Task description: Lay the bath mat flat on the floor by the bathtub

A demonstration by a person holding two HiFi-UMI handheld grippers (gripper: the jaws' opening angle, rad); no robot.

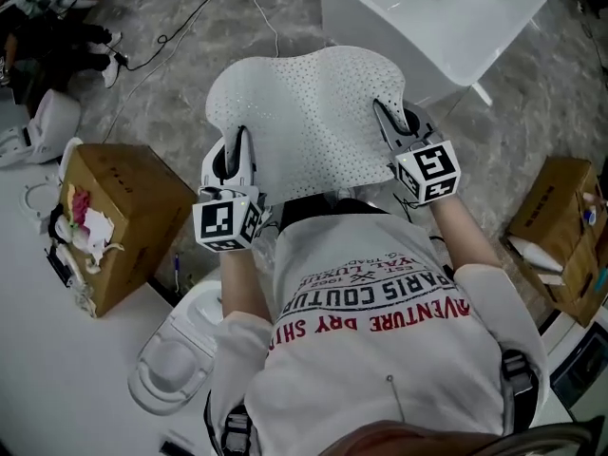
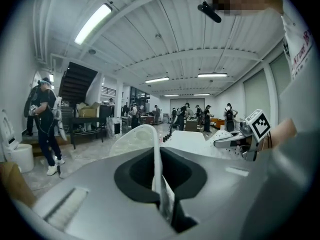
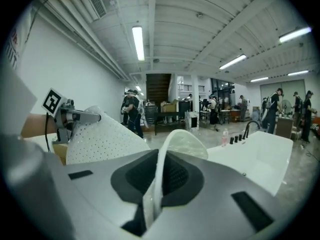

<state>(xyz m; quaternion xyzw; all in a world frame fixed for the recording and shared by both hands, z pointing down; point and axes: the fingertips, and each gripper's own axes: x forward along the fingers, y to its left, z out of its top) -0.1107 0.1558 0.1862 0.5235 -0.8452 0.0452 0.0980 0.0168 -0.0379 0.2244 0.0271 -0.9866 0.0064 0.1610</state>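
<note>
Two brown cardboard boxes flank the person in the head view. The left cardboard box (image 1: 142, 202), at the frame's left middle, has crumpled white and pink material (image 1: 84, 224) bulging from its open end. The right cardboard box (image 1: 559, 202), at the right edge, holds a flat white packet (image 1: 534, 255). The white rectangular bathtub (image 1: 446, 36) at the upper right shows only a small dark drain fitting in its basin. The white perforated rubber bath mat (image 1: 304, 122) hangs spread at upper centre, above the grey marbled floor (image 1: 180, 74) and just beside the tub. The left gripper (image 1: 239, 139) is clamped on the mat's near left edge. The right gripper (image 1: 384, 114) is clamped on its near right edge.
</note>
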